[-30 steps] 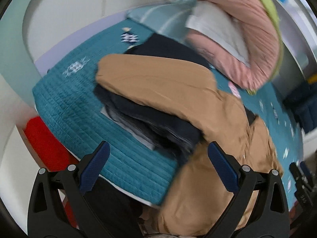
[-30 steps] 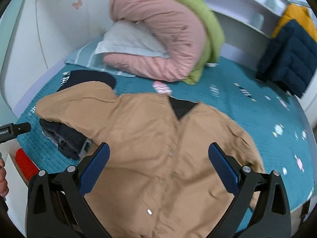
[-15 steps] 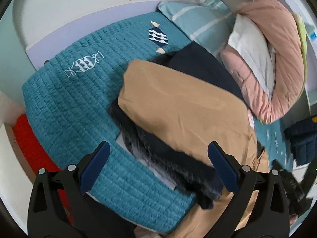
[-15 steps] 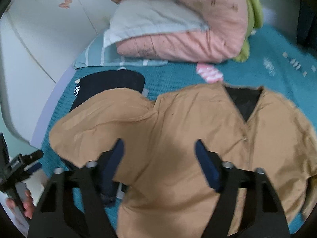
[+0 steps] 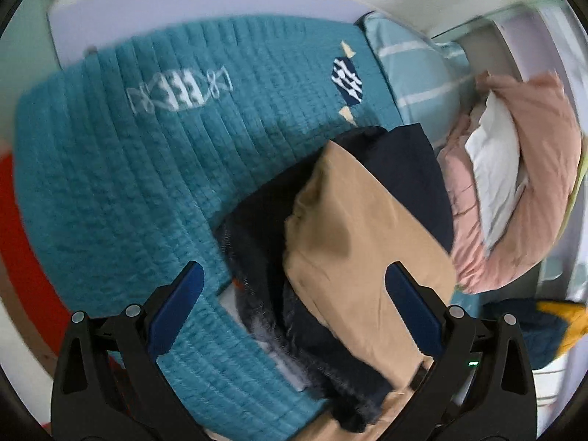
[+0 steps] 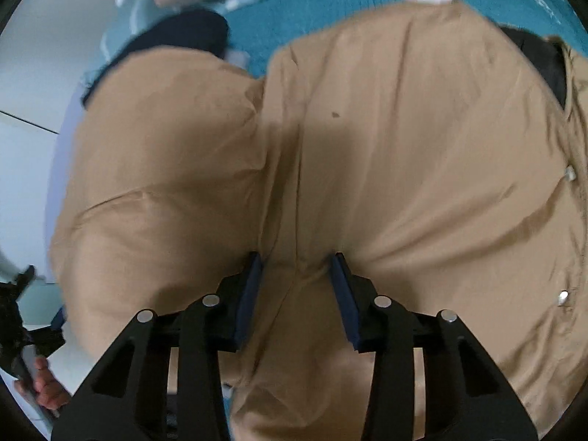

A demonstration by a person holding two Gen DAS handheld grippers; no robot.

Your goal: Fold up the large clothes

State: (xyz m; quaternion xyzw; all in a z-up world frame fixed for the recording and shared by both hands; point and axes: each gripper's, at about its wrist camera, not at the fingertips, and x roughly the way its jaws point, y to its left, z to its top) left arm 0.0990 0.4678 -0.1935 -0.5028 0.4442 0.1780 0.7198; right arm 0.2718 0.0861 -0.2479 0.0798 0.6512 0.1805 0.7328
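1. A bed covered by a teal quilted bedspread [image 5: 121,191] carries everything; white and navy stitched fish motifs [image 5: 180,90] decorate it, and a pale lilac bed frame [image 5: 183,3] runs along the white wall behind.
2. At the head end lie a light blue striped pillow [image 5: 411,73] and a rolled pink duvet [image 5: 540,183] wrapped around a white pillow [image 5: 492,176].
3. The tan shirt [image 6: 367,147] is spread over the near part of the bed, its sleeve [image 5: 352,242] draped across a stack of dark folded clothes [image 5: 264,257] near the bed's edge.
4. The right gripper [image 6: 296,268] points steeply down onto the shirt by the seam where sleeve meets body. Its fingers [image 6: 253,275] have just been closing; a ridge of tan cloth bunches between them, but whether the pads already press it cannot be told.
5. The left gripper [image 5: 294,294] hangs over the dark stack and the sleeve with its fingers [image 5: 180,294] spread wide, grasping nothing.
6. A red patch [image 5: 22,242] shows beside the bed; what it is cannot be made out.
7. Both views are blurred. The shirt's lower hem is cut off by the frame, and the dark stack is mostly hidden beneath the sleeve. At the far right of the left view, navy and yellow fabric [image 5: 551,323] is only partly seen.
8. In the right view's lower left corner a hand [image 6: 46,386] holds the other gripper's black handle.
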